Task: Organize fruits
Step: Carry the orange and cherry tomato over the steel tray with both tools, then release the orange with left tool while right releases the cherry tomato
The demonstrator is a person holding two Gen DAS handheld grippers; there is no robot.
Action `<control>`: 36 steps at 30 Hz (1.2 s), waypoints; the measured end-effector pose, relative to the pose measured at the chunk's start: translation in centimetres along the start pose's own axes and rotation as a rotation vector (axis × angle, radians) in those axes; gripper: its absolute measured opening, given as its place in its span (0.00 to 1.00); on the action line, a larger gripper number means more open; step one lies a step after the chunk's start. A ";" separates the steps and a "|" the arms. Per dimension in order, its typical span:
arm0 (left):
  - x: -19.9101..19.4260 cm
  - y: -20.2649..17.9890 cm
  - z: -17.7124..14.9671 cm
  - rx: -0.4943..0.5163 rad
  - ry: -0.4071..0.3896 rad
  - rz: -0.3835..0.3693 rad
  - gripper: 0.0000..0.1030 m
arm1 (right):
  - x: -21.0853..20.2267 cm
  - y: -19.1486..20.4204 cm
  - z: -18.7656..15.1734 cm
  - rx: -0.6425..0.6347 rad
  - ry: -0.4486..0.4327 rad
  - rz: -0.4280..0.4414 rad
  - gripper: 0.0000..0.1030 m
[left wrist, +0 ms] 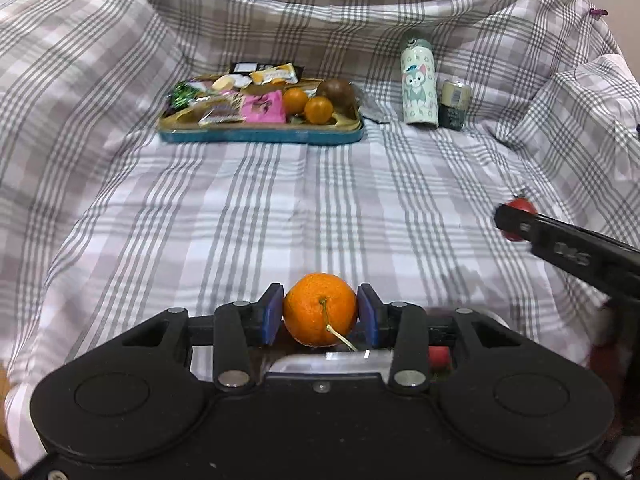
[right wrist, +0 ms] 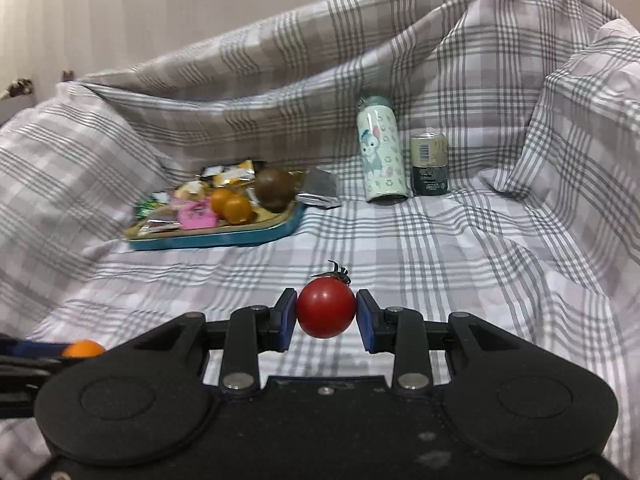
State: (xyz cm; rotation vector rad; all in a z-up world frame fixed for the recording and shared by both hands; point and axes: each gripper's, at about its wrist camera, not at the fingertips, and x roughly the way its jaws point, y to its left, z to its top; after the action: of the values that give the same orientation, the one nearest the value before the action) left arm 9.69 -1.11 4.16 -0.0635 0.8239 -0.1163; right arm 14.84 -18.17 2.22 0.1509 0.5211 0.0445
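Note:
My left gripper point(left wrist: 320, 314) is shut on an orange mandarin point(left wrist: 320, 308) with a short stalk, held above the checked cloth. My right gripper point(right wrist: 326, 314) is shut on a red tomato point(right wrist: 326, 308) with a dark green calyx on top. In the left wrist view the right gripper's fingers point(left wrist: 516, 218) reach in from the right with the tomato point(left wrist: 522, 205) between them. In the right wrist view the mandarin point(right wrist: 83, 349) shows at the lower left. Far ahead a teal tray point(left wrist: 260, 135) holds two small oranges point(left wrist: 308, 106), a brown round fruit point(left wrist: 337, 92) and snack packets.
A pale cartoon-printed bottle point(left wrist: 419, 86) and a short can point(left wrist: 454, 105) stand to the right of the tray. A silver wrapper point(right wrist: 320, 190) lies beside the tray. Checked cloth point(left wrist: 320, 208) covers the flat surface and rises in folds at the back and both sides.

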 end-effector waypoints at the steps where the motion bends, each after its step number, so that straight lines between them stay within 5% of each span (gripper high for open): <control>1: -0.3 0.1 -0.4 -0.004 0.002 0.002 0.47 | -0.8 0.0 -0.2 0.008 0.005 0.002 0.33; 16: -1.5 -0.7 -3.6 -0.008 0.054 -0.010 0.47 | -9.6 3.6 -7.1 -0.027 0.200 0.022 0.33; 36: -2.0 -3.0 -4.9 0.047 0.070 -0.076 0.47 | -8.3 2.6 -8.2 -0.020 0.250 -0.069 0.33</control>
State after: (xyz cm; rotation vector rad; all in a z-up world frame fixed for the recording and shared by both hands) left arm 4.45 -3.86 2.59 -0.0465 0.8890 -0.2101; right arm 3.52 -15.22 -0.34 0.1086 0.7750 0.0014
